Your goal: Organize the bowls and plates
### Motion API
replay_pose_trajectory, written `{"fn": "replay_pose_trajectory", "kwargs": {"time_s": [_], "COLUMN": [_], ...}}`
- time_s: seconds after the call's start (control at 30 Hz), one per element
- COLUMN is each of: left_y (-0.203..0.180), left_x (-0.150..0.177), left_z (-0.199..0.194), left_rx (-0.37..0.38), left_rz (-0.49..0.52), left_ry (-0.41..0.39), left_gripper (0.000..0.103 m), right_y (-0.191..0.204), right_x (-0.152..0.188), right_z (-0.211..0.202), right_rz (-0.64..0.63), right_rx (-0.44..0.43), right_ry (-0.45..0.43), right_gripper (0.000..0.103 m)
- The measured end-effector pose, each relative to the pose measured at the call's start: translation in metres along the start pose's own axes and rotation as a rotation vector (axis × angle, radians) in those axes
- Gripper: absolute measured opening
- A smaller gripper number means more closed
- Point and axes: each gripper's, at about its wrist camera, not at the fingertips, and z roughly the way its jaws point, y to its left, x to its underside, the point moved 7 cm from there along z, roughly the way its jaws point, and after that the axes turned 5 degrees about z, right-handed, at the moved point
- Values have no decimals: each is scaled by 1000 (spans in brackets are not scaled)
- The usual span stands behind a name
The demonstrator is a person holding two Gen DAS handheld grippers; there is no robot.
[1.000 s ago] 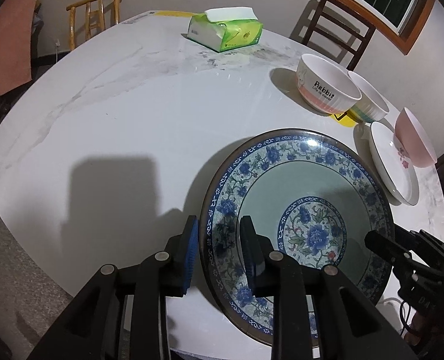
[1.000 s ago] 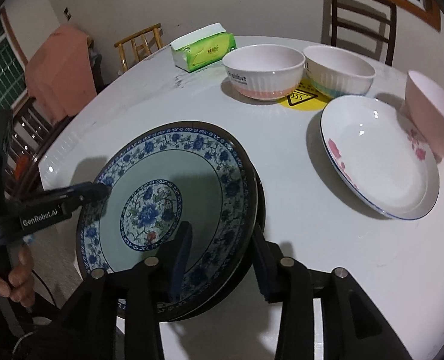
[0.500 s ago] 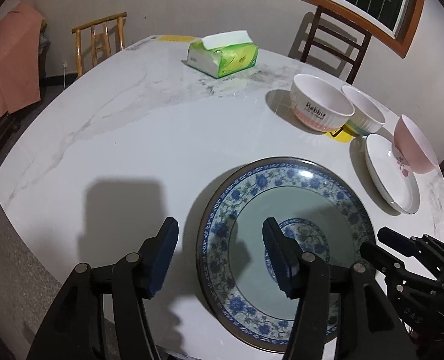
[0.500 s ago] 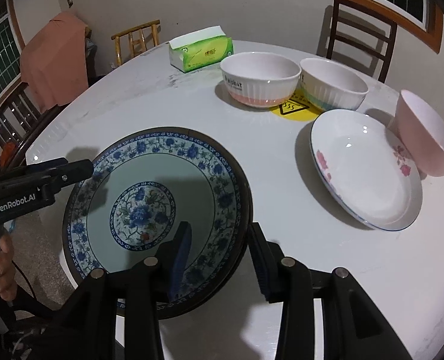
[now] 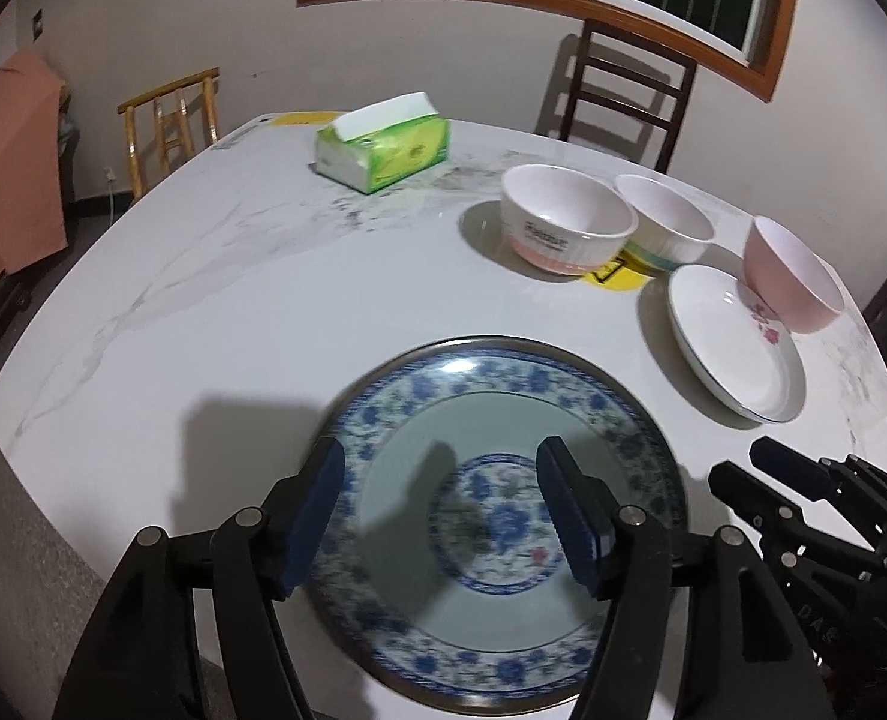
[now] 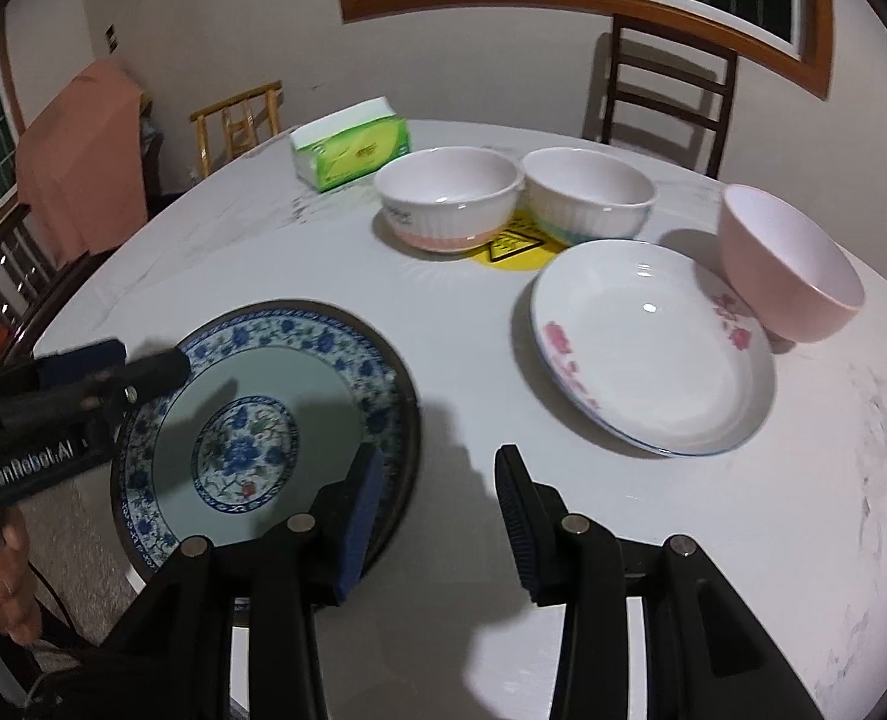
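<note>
Now your left hand-held gripper [image 5: 440,498] hangs over the blue plate [image 5: 491,528] with its jaws opening and nothing pressed between them; the plate lies flat on the table [image 5: 275,300], near the front edge. Your right hand-held gripper [image 6: 437,501] stands apart too, its left pad over the plate's right rim and its right pad over bare table, clamped on nothing that I can see.

The plate looks set down, so the next piece is probably the white plate [image 6: 653,354], which sits to the right with the pink bowl [image 6: 788,264] tilted against its far edge. Deal with that bowl first, or it may roll when the plate moves. Take it by the rim, one pad inside and one outside, and set it upright.

For the white plate, bring the right hand-held gripper in low from the near side and catch the raised lip. It is shallow and glossy, so close firmly before you lift, and keep it level as you carry it over the blue one. Lower it centred; don't drop it the last bit.

The two ribbed bowls [image 6: 449,198] stand touching at the back, beside the tissue pack [image 6: 353,144]. They should nest, the smaller into the larger.
</note>
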Motion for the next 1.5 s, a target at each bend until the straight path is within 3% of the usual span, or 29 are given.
{"fn": "replay_pose_trajectory", "kwargs": {"time_s": [0.57, 0.8, 1.1, 1.5], "left_y": [-86, -101, -122, -141], "left_x": [-9, -22, -42, -61], "left_z": [11, 14, 32, 77], "left_rx": [70, 86, 119, 201], "left_rz": [91, 99, 110, 88], "left_ry": [-17, -38, -32, 58], "left_gripper": [65, 65, 65, 65], "right_y": [-77, -110, -149, -187], "right_x": [-5, -8, -13, -30], "right_z": [-31, -38, -24, 13], "right_rz": [116, 168, 228, 259], "right_rx": [85, 91, 102, 80], "right_ry": [-116, -157, -142, -91], "right_gripper": [40, 40, 40, 40]}}
